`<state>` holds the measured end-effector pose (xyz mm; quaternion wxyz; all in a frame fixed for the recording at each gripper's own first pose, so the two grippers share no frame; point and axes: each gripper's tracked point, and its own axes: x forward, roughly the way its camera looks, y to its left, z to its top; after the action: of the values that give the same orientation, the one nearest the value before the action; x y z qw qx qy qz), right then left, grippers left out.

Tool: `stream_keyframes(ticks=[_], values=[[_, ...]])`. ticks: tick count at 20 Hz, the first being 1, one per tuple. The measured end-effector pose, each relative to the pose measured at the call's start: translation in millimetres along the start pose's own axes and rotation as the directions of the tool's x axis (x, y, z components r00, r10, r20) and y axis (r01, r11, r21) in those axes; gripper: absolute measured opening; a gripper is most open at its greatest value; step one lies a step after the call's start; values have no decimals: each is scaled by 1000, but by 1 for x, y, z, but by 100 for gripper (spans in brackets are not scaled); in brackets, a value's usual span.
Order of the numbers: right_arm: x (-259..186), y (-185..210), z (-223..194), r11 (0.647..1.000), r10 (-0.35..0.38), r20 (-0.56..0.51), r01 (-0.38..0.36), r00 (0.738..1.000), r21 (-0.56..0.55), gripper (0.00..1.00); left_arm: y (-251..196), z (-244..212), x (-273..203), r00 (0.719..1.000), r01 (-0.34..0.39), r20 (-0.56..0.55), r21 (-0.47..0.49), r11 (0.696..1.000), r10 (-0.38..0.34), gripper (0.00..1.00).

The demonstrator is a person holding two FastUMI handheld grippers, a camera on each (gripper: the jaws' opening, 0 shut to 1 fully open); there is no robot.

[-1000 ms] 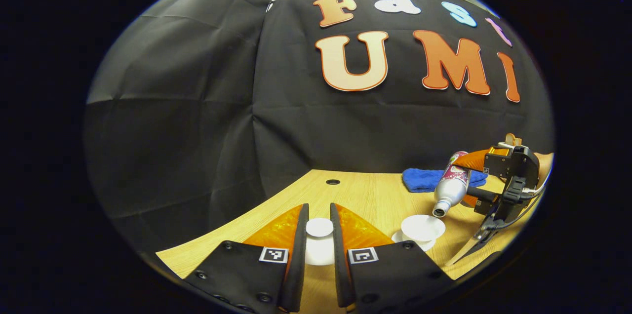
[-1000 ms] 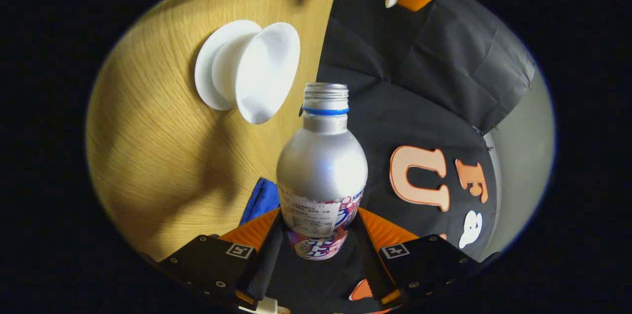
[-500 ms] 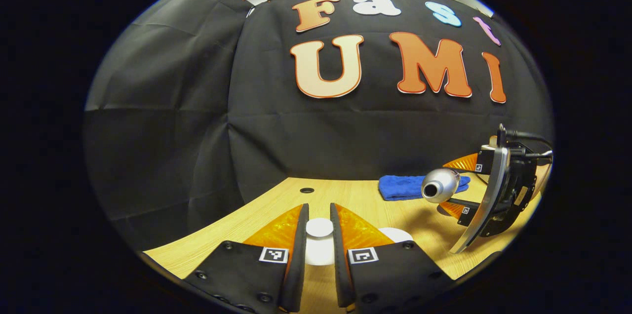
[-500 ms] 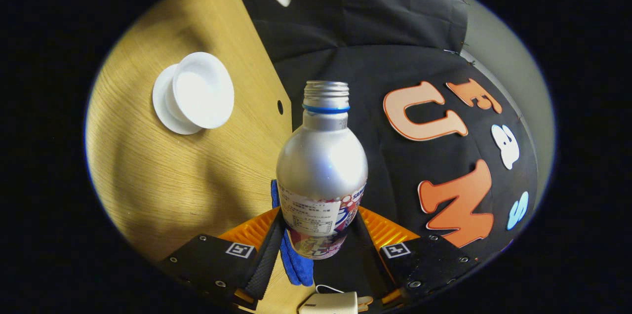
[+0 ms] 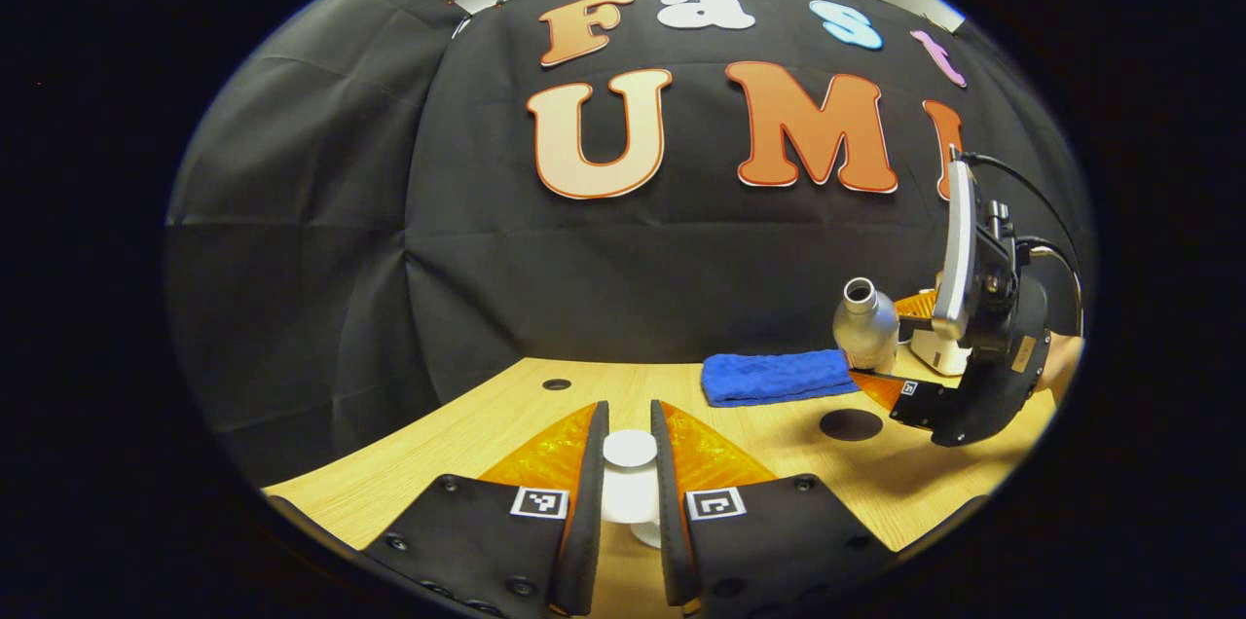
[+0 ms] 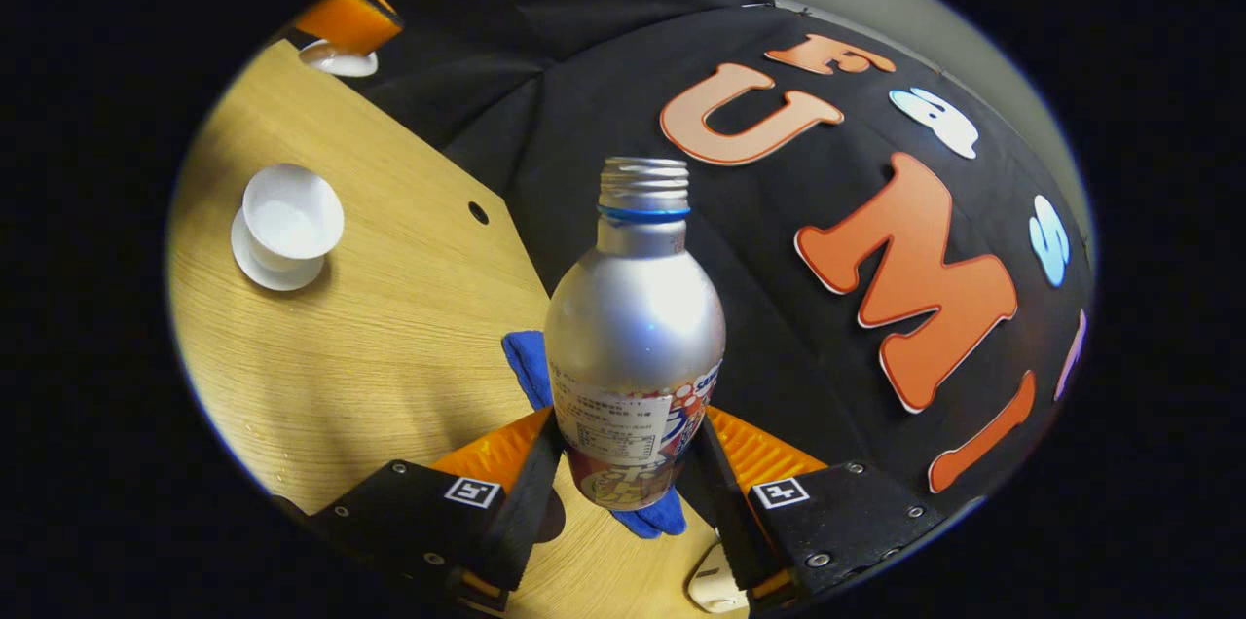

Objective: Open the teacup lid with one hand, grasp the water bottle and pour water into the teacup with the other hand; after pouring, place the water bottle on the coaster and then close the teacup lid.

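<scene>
Black cloth wall (image 5: 321, 239) behind, pale ceiling strip above. Light wooden table (image 5: 759, 444) below, with a small round hole (image 5: 556, 384) near the far edge.

Blue cloth (image 5: 774, 377) lying flat on the table near the wall, folded. Dark round coaster (image 5: 850, 424) on the table just in front of the cloth, bare.

Right claw (image 6: 628, 478) pinching the water bottle (image 6: 635, 337) at its labelled lower body, both fingers pressed on it. Bottle held above the table, between cloth and coaster in the left gripper view; long axis close to upright, slightly tilted, open neck pointing up, no cap on.

Left claw (image 5: 630, 488) pinching the knob of the teacup lid (image 5: 630, 483), lifted clear of the cup, knob facing up.

White teacup (image 6: 291, 218) standing upright and open on its white saucer (image 6: 263, 269), well apart from the bottle, on the far left of the right gripper view.
</scene>
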<state>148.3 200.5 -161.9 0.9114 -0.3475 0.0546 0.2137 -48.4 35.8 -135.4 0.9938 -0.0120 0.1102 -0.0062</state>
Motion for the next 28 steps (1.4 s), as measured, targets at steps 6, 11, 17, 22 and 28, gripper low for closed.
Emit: stream_keyframes(ticks=[6,11,17,22,28], values=[[21,-6,-31,957,61,-61,-41,996,287,79,-23,1,9,1000,25,-1,-1,1000,-25,27],[25,4,-41,872,117,-96,-56,989,487,79,-32,-8,17,1000,29,-12,-16,999,-29,28],[27,13,-49,790,178,-132,-62,975,610,79,-35,-19,22,999,36,-27,-25,999,-37,27],[33,26,-67,745,199,-175,-33,964,666,80,-38,-24,25,998,40,-37,-27,999,-41,30],[34,27,-80,673,222,-189,-10,957,740,77,-42,-43,34,996,50,-73,-51,997,-53,30]])
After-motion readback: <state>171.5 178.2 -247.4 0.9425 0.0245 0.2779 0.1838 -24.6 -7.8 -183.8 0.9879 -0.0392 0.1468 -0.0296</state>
